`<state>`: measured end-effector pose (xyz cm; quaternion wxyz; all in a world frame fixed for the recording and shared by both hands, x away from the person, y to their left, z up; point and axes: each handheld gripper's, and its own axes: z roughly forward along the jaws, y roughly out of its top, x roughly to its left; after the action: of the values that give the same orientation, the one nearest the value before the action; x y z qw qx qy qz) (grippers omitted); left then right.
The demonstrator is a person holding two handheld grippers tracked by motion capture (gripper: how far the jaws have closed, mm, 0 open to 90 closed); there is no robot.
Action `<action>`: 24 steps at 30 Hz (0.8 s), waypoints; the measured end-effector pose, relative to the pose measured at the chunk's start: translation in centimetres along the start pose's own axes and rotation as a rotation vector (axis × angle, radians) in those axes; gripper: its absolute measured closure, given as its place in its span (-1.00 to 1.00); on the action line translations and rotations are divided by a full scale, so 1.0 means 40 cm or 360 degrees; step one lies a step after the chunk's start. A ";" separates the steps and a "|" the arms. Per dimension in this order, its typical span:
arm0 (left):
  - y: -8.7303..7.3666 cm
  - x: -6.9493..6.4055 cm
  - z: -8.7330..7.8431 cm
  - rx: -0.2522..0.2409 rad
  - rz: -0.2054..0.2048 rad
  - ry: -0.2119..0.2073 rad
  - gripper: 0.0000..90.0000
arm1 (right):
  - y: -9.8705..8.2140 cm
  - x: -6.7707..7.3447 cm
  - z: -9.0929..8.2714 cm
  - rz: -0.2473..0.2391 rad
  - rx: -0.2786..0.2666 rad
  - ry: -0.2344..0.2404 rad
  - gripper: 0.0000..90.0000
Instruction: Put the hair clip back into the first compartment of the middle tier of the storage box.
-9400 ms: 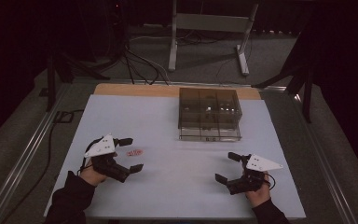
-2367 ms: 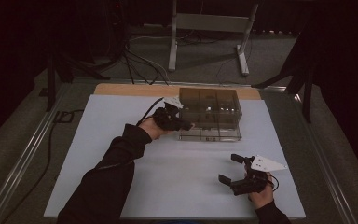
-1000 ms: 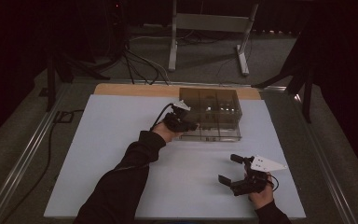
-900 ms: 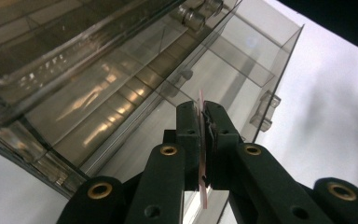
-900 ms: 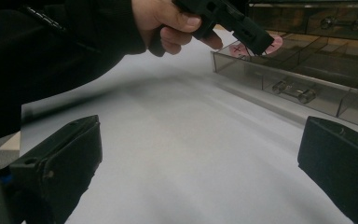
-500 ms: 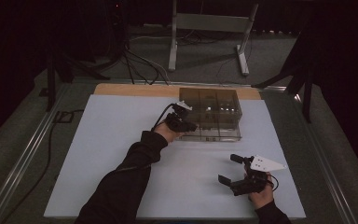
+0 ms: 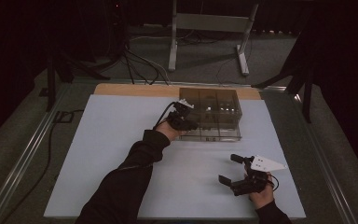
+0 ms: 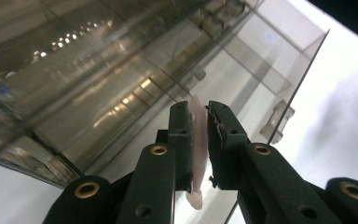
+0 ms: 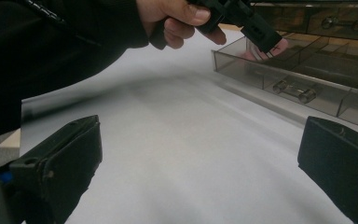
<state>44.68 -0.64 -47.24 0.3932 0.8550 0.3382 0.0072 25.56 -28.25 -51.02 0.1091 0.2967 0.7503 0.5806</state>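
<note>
The clear drawer box sat at the table's far side. Over its open drawer, the left gripper, jaws just easing apart, held a small pink piece; it ought to drop squarely inside one compartment. The right gripper rested wide open.

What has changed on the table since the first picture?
The left gripper picked the small pink piece up off the white sheet and carried it to the clear organizer box; its jaws have just been opening around the piece. The right gripper stayed open in place.
</note>
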 end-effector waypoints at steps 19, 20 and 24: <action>0.003 -0.027 -0.047 -0.0050 0.0076 0.0027 -0.04 | -0.001 -0.001 0.002 0.0000 0.0011 -0.0005 -1.00; 0.003 -0.028 -0.049 -0.0047 0.0083 0.0029 -0.07 | -0.002 0.000 0.001 -0.0001 0.0016 -0.0006 -1.00; 0.001 -0.031 -0.059 -0.0064 0.0099 0.0029 -0.31 | -0.001 -0.002 0.001 0.0004 0.0008 -0.0009 -1.00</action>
<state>43.08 0.18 -45.26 0.4067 0.8569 0.3149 0.0339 25.64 -28.27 -51.10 0.1097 0.2994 0.7511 0.5781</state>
